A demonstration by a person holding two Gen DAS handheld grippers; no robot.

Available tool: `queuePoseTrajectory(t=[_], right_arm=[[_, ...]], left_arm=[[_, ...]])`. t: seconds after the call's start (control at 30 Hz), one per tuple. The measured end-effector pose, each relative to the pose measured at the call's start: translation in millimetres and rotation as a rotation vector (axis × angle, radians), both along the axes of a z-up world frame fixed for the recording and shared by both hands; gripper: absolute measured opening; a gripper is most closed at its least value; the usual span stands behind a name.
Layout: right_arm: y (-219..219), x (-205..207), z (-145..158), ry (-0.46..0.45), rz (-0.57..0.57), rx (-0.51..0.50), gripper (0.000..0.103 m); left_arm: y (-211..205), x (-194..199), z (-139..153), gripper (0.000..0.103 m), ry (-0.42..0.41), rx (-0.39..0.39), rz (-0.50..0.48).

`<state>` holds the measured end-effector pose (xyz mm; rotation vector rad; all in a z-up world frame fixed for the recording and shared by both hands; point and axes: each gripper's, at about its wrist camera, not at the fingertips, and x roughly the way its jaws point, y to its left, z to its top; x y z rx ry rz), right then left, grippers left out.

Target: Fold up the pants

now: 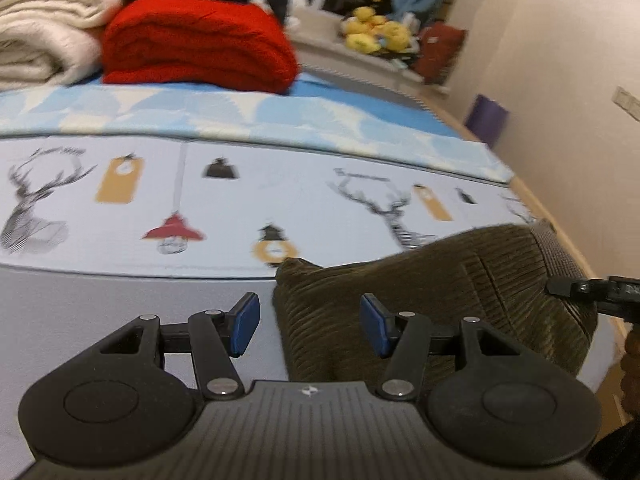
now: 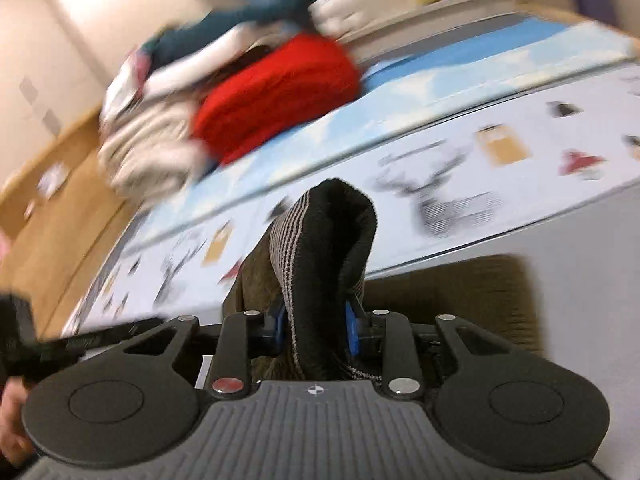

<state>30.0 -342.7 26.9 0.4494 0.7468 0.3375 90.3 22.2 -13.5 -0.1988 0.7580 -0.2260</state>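
The olive corduroy pants (image 1: 440,300) lie bunched near the front edge of the bed (image 1: 100,320), toward its right side, on the grey part of the cover below the deer print. The right claw (image 2: 316,328) has pinched the ribbed waistband (image 2: 320,240), which stands up in a hump between its blue pads; the grip looks firm. The left claw (image 1: 310,326) hovers just over the left edge of the pants with its jaws standing wide and nothing between them. A red blanket (image 1: 196,44) sits well apart at the far side. This looks like the start of a fold: one end lifted. Next, I think, the left claw needs to take its own hold so the cloth can be carried over evenly.
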Motion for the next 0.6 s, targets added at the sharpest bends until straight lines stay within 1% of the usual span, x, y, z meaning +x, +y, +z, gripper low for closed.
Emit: queuePoseTrajectory(t=[0.03,0.07,0.13,0.17,0.2,0.23,0.27,0.3,0.33,0.37,0.4,0.43,0.47,0.53,0.6], right_arm=[[-13,-1,-3,0.027,-0.023,-0.015,0.029],[-24,-2,-10,0.075,-0.045,-0.041,0.029],[-39,-1,-30,0.201,-0.079,-0.098,0.029],[-44,1,-43,0.277,-0.083,-0.126,0.029],[-46,2,-52,0.332,-0.078,-0.152,0.029],[-47,2,-55,0.349,-0.063,-0.161,0.030],[-47,0,-54,0.333,-0.054,-0.160,0.035],[-48,-1,-51,0.317,-0.047,-0.156,0.040],[-49,-1,-51,0.315,-0.044,-0.155,0.042],[-49,-1,-52,0.328,-0.042,-0.153,0.052],[-47,-1,-56,0.348,-0.040,-0.155,0.067],[-45,1,-60,0.370,-0.035,-0.164,0.074],[-42,3,-65,0.392,-0.019,-0.183,0.078],[-32,6,-76,0.407,0.014,-0.208,0.078],[-30,5,-79,0.411,0.027,-0.215,0.082]], left_arm=[[-5,0,0,0.060,-0.005,-0.002,-0.029],[-11,0,-1,0.060,-0.004,-0.002,-0.063],[-24,1,-4,0.060,0.015,0.003,-0.141],[-32,1,-7,0.060,0.028,0.010,-0.184],[-40,0,-10,0.060,0.041,0.020,-0.231],[-48,-1,-13,0.060,0.053,0.029,-0.276],[-55,-2,-18,0.060,0.072,0.038,-0.320],[-63,-2,-25,0.060,0.114,0.060,-0.368],[-72,-2,-37,0.060,0.192,0.102,-0.414],[-79,-2,-54,0.060,0.284,0.161,-0.449],[-87,-3,-75,0.064,0.382,0.246,-0.474],[-90,-5,-86,0.065,0.417,0.302,-0.477],[-92,-4,-86,0.066,0.412,0.314,-0.474],[-88,-1,-79,0.066,0.389,0.268,-0.459],[-84,3,-78,0.066,0.383,0.265,-0.420]])
